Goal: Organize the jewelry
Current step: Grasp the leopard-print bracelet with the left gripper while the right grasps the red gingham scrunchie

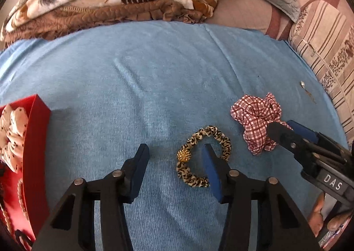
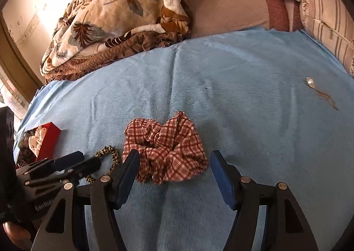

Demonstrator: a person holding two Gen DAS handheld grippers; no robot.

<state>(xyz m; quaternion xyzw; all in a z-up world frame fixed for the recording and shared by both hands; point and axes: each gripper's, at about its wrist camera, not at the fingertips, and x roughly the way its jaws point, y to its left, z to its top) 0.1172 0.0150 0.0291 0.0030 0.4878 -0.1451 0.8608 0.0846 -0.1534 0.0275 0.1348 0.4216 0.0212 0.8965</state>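
Left tool (image 1: 174, 160) spread wide, released, beside leopard-print hair tie (image 1: 204, 157) on blue bed sheet (image 1: 154, 78). Right tool (image 2: 174, 166) released, straddling red plaid scrunchie (image 2: 166, 151); "DAS" label (image 1: 333, 182) readable. Red box (image 1: 35, 140) at left.

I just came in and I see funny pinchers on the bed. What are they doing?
A person holds two grippers over a blue cloth, tidying hair ties and jewelry. The left gripper is open beside the leopard-print hair tie. The right gripper is open around the red checked scrunchie, not squeezing it yet. A red box already holds a spotted scrunchie. A small earring lies off to the side.
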